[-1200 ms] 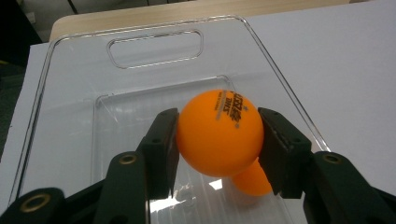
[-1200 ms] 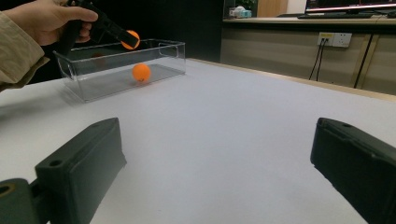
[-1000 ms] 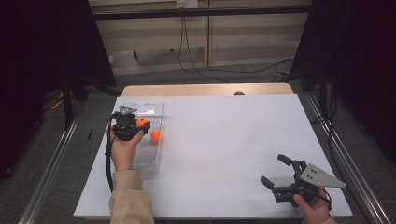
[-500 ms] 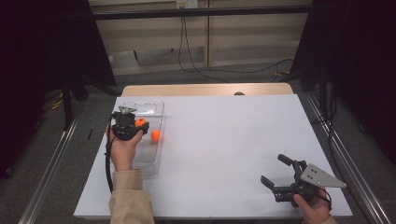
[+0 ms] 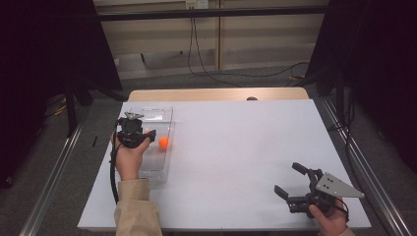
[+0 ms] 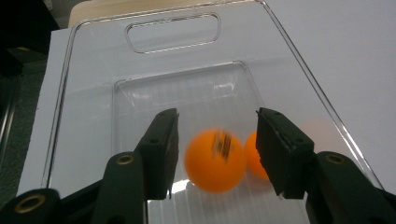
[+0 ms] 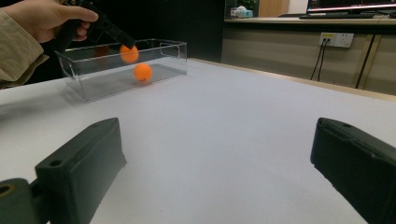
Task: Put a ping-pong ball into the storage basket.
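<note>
A clear plastic bin (image 5: pixel 162 115) stands at the table's left. Over it hangs my left gripper (image 5: pixel 147 133), pointing down into it. In the left gripper view an orange ball (image 6: pixel 215 160) sits blurred between the jaws of my left gripper (image 6: pixel 215 140), with a thin gap on each side, so the pads do not press it. A second orange ball (image 6: pixel 252 155) lies on the bin floor (image 6: pixel 187 93) behind it, the same ball (image 5: pixel 163 142) seen from above. My right gripper (image 5: pixel 287 178) rests open and empty near the table's front right.
From the right gripper view, the white table (image 7: pixel 243 107) stretches out to the bin (image 7: pixel 159 56), with one ball (image 7: pixel 129 53) in the air under the left gripper (image 7: pixel 112 30) and the other ball (image 7: pixel 142 72) on the floor. A wooden strip (image 5: pixel 216 94) edges the far side.
</note>
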Demonstrator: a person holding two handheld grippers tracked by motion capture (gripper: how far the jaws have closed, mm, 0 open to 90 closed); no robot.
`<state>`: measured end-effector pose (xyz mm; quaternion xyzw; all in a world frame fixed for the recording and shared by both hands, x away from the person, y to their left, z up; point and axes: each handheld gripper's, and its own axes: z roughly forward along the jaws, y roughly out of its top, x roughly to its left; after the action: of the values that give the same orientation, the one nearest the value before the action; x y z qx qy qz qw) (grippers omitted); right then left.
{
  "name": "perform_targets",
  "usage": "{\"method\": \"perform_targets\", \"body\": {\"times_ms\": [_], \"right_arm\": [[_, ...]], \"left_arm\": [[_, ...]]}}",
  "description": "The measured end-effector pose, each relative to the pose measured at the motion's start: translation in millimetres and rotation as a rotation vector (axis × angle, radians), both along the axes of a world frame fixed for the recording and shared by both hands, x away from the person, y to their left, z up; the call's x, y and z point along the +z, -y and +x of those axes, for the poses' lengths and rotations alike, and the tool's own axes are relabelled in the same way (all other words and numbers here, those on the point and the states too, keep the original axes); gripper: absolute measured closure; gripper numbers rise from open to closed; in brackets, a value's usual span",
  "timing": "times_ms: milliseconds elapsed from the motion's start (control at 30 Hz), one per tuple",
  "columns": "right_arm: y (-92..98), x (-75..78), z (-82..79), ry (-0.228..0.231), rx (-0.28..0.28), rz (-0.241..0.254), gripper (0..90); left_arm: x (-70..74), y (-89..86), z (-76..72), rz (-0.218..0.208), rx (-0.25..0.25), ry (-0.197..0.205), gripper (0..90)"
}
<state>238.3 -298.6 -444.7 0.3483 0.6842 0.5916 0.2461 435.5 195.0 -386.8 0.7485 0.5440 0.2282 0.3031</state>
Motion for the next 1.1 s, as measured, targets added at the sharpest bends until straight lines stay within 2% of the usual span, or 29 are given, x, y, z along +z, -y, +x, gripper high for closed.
{"method": "perform_targets", "body": {"times_ms": [133, 533, 1100], "right_arm": [[0.0, 0.0, 0.0, 0.000, 0.000, 0.001, 2.0], [-0.1, 0.0, 0.0, 0.001, 0.001, 0.000, 2.0], [0.2, 0.2, -0.1, 0.001, -0.001, 0.002, 2.0]], "left_arm": [[-0.9, -0.8, 0.3, -0.001, -0.001, -0.010, 49.4], [-0.6, 0.3, -0.1, -0.013, 0.001, 0.001, 45.0], [2.4, 2.2, -4.5, -0.050, -0.019, 0.020, 23.9]]}}
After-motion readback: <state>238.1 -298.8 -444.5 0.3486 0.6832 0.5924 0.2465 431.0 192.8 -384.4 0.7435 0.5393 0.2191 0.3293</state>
